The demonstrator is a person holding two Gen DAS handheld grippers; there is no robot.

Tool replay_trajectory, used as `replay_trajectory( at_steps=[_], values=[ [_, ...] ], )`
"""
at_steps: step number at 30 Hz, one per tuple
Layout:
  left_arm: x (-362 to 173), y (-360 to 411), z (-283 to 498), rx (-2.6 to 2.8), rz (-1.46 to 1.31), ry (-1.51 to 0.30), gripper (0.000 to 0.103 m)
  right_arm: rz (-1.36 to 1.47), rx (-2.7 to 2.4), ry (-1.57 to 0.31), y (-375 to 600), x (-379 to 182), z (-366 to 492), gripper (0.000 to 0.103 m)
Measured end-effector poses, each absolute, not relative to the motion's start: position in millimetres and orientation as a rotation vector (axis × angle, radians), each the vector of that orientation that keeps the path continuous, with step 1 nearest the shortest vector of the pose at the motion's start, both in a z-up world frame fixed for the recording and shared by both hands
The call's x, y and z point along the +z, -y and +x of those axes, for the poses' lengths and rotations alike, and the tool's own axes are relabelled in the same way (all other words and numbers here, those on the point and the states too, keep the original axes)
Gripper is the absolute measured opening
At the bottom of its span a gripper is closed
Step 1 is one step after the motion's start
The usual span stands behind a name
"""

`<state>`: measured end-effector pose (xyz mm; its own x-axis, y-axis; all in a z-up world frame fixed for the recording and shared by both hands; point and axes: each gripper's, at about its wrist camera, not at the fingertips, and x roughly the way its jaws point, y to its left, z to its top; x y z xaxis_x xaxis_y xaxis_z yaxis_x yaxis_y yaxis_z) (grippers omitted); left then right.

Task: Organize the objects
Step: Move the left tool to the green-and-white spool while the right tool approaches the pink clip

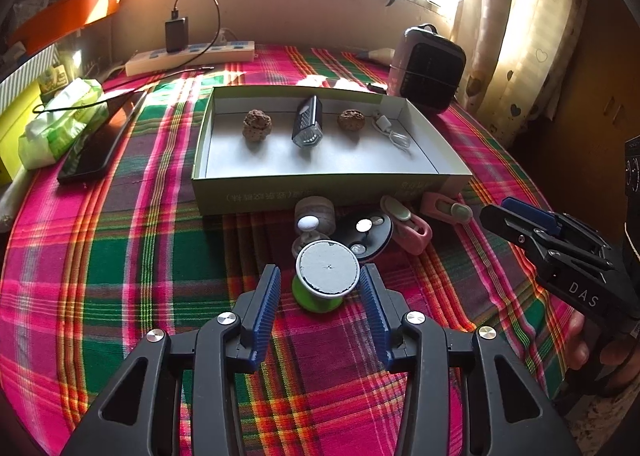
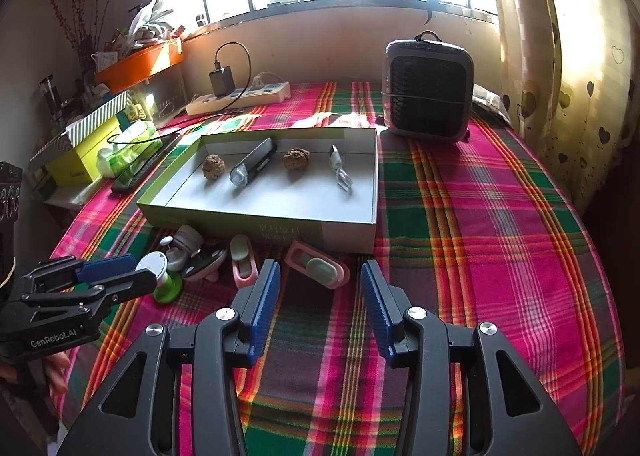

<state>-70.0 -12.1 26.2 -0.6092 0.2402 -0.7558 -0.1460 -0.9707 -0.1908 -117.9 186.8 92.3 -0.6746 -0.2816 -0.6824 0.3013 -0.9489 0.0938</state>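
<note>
Both wrist cameras look forward and down, close over the plaid cloth (image 1: 120,256), toward the far window. Both show the open box (image 1: 320,192) (image 2: 280,224).

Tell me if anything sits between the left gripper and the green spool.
Nothing visible does. The left gripper is open with the green spool already between its fingers. The clutter lies beyond the spool, in front of the box.

Both grippers angled downward, fingers parted: left gripper (image 1: 320,288) at 6 o'clock, right gripper (image 2: 320,284) at its 3 o'clock.
</note>
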Motion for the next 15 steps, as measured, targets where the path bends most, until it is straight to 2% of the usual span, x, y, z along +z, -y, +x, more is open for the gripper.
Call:
replay_trajectory(
  at_steps=[15],
  values=[
    [10.0,7.2,-82.8,2.637,-1.318,0.146,0.04,1.129,-2.598,-0.037,-194.2,76.1,-126.5,0.044]
  ],
)
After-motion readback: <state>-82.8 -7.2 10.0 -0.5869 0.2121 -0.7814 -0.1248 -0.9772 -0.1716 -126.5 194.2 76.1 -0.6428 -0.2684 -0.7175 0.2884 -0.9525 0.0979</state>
